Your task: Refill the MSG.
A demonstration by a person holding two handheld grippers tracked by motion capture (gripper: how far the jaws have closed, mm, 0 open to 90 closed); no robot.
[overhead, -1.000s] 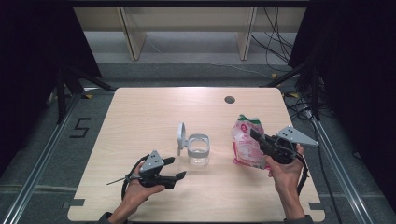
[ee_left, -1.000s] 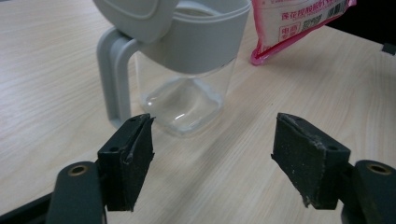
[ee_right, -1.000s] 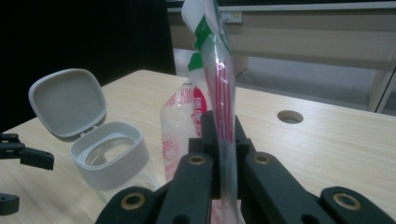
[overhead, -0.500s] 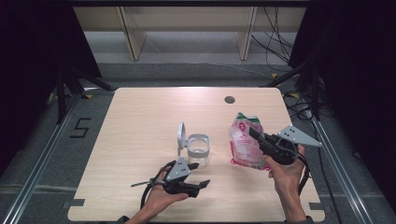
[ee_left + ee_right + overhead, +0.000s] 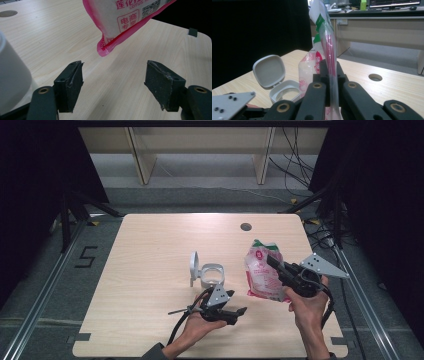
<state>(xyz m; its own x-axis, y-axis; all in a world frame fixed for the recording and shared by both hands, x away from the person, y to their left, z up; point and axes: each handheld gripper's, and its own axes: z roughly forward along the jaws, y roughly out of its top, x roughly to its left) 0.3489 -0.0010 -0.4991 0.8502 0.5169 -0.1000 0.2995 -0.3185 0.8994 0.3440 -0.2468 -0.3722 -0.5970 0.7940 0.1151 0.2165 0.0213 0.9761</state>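
Note:
A pink and white pouch [image 5: 259, 270] with a green top hangs just off the table, right of centre. My right gripper [image 5: 274, 263] is shut on its side edge; in the right gripper view the jaws pinch the pouch [image 5: 327, 45] upright. A white tub [image 5: 212, 274] stands at the table's middle with its hinged lid [image 5: 194, 266] open to the left. My left gripper [image 5: 239, 312] lies low in front of the tub, open, pointing right. In the left gripper view the pouch's bottom corner [image 5: 110, 42] hangs beyond the empty open jaws, and the tub [image 5: 11, 82] is at left.
A round cable hole [image 5: 245, 226] is in the table's far side. Bare wood lies to the left and at the back. Cables trail on the floor at the right, and a black tripod leg [image 5: 87, 202] stands off the left corner.
My left gripper has moved right along the front, from left of the tub to in front of it near the pouch. The pouch stays gripped, shifted slightly.

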